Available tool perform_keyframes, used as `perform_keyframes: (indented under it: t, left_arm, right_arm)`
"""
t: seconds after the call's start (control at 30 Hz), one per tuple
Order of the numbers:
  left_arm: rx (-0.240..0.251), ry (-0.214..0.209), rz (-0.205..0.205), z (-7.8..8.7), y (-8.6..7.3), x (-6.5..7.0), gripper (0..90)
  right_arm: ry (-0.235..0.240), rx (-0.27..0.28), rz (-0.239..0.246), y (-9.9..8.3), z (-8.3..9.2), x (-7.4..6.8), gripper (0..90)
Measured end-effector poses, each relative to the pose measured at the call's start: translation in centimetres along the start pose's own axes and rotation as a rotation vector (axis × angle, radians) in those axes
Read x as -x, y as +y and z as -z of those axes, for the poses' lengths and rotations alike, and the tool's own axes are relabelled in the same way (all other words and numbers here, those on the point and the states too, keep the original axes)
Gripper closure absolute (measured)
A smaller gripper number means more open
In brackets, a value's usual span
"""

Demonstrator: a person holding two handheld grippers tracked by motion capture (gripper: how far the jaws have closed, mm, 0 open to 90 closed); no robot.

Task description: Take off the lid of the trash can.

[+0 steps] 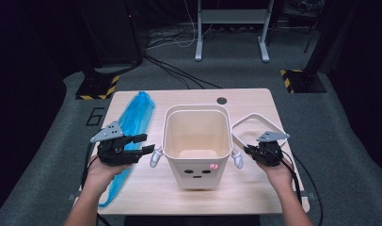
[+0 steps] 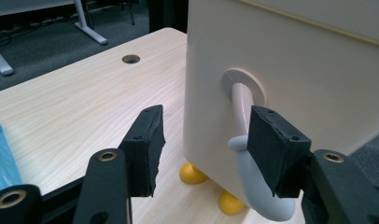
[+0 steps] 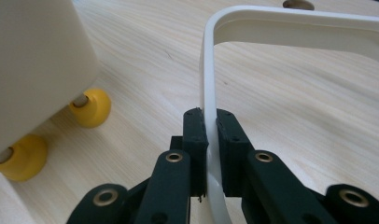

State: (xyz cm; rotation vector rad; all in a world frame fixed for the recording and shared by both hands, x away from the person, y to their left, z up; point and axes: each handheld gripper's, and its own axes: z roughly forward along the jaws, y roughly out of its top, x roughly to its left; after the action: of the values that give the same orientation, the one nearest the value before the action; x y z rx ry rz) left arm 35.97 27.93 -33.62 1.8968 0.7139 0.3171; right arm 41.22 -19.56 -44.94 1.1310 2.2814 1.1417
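On the wooden table (image 1: 147, 188), the right gripper (image 3: 211, 135) clamps the white frame (image 3: 290, 28); left gripper (image 2: 204, 144) half-open beside the bin's handle (image 2: 253, 186).

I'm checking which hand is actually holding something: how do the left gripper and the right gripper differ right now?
The left gripper has its jaws apart, while the right gripper has its jaws pressed together. The left gripper grips nothing, with the bin's grey arm-shaped handle lying loose between its jaws; the right gripper is clamped on the thin white frame. The left one sits at the bin's left side, the right one at its right. Both are hand-held, low over the wooden table.
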Motion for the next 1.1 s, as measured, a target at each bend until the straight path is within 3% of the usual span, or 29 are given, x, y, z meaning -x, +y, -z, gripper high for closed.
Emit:
perform_keyframes:
  t: [0.67,0.97,1.1]
  left_arm:
    - [0.01,0.009,0.024,0.2,-0.7,-0.5,45.4]
    - [0.011,0.007,0.026,-0.1,-0.7,-0.4,45.4]
    - [0.015,0.007,0.031,0.0,-0.8,-0.5,45.4]
  right_arm:
    - [-0.009,-0.052,0.0,-1.8,-1.7,0.4,83.0]
    - [0.013,-0.059,-0.044,-2.6,-2.2,1.1,83.0]
    - [0.014,-0.089,-0.042,-3.0,-2.6,1.3,83.5]
